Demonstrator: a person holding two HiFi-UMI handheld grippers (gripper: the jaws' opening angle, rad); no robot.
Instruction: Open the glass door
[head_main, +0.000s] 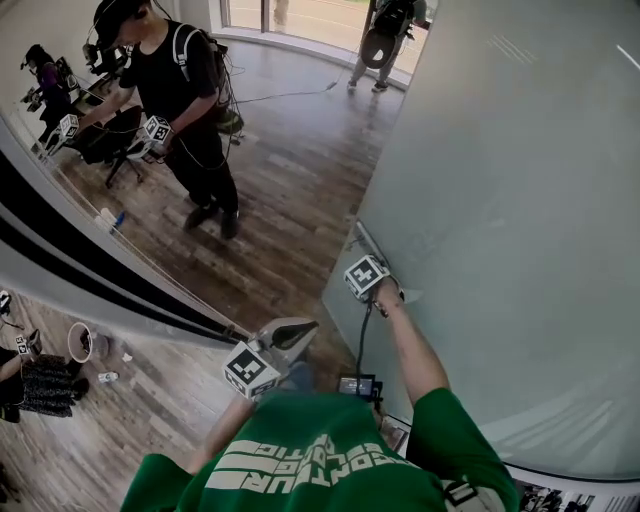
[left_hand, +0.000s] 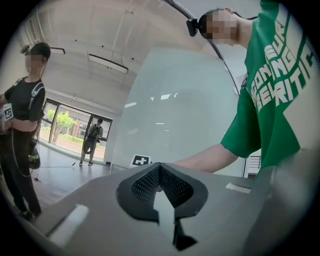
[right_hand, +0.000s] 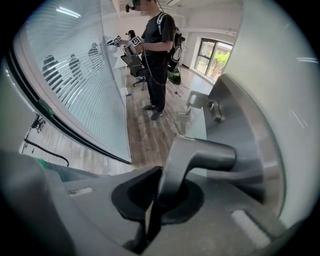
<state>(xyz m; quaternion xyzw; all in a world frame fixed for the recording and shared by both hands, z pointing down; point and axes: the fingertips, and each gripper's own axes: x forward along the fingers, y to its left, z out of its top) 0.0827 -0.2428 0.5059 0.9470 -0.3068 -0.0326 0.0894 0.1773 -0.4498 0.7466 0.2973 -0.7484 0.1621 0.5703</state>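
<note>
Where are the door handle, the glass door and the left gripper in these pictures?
door handle (right_hand: 210, 156): right gripper view, on the lever's straight bar.
glass door (head_main: 520, 200): head view, on the frosted pane.
left gripper (head_main: 305, 328): head view, at its jaw tips.

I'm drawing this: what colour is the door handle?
The door handle is silvery grey, best seen in the right gripper view.

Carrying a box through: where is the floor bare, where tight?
Bare wood floor lies between the glass door and the person in black. Tight by the door handle, where the right gripper clamps.
</note>
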